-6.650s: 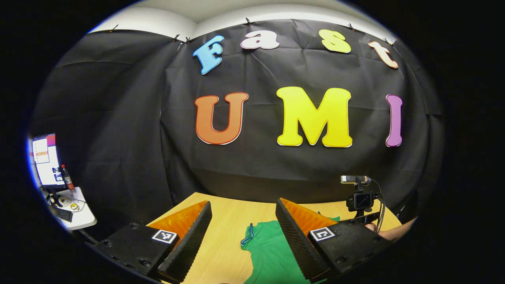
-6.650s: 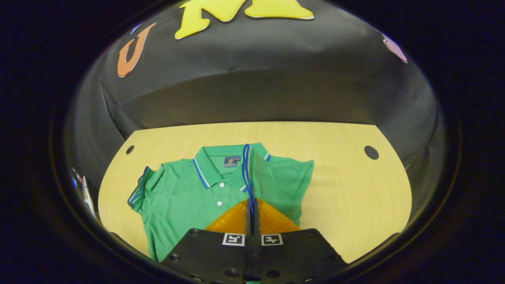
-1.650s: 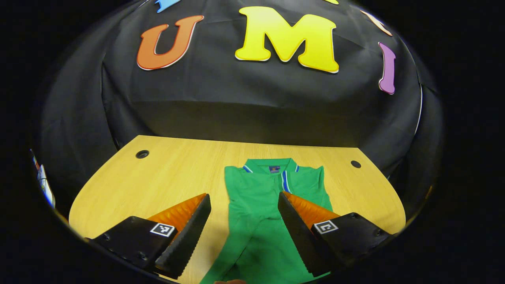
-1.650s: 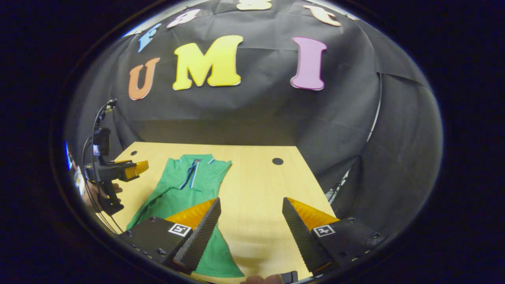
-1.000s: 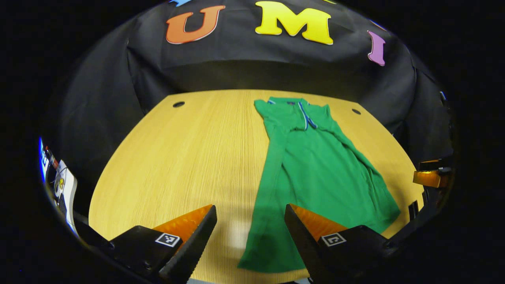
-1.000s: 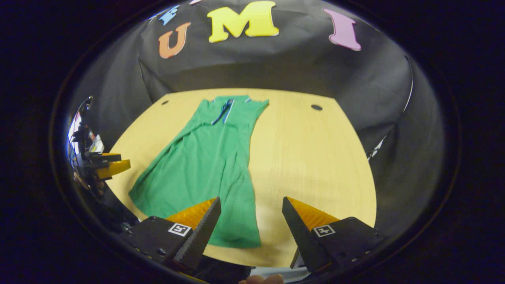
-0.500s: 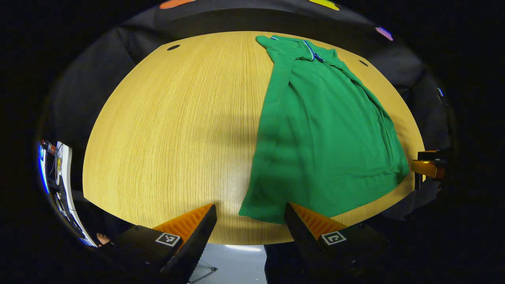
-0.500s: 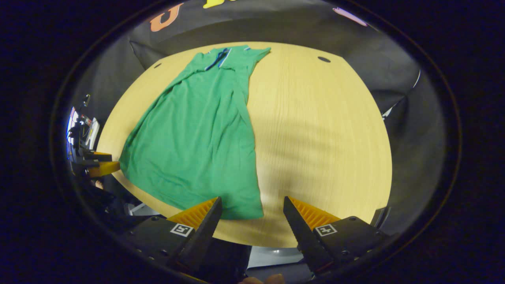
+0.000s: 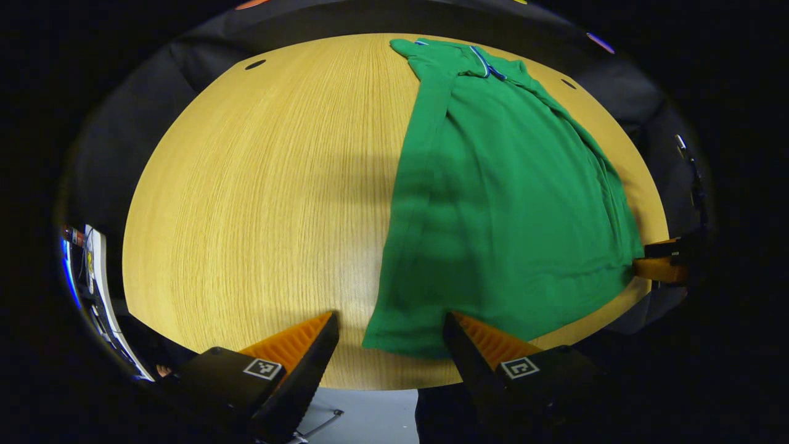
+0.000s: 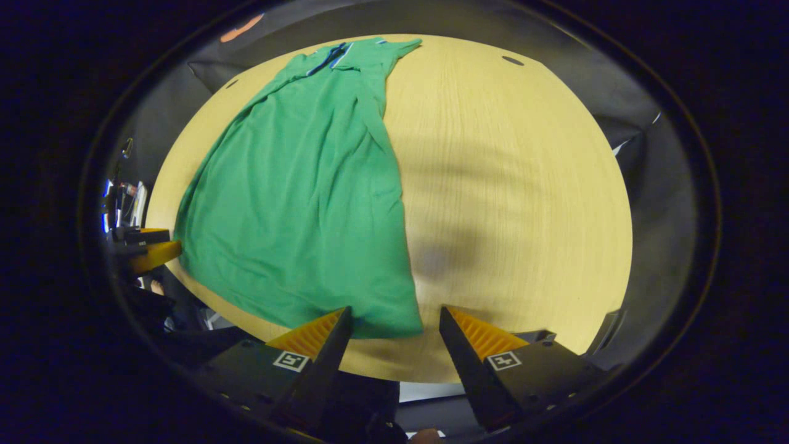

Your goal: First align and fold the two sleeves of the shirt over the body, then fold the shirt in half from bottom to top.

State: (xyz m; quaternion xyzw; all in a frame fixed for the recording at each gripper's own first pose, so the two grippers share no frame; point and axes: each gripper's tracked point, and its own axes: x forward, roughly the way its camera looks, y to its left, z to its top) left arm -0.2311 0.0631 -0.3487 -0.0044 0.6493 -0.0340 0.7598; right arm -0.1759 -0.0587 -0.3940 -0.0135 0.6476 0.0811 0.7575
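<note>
While both sets of jaws gape wide, the left gripper and right gripper hover at the near hem corners of the green shirt, which lies flat on the wooden table, sleeves folded in, collar far off.

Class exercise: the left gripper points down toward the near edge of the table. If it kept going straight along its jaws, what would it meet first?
Most likely the bottom-left corner of the green shirt, lying between the open jaws of the left gripper near the table edge. Depth is uncertain.
</note>
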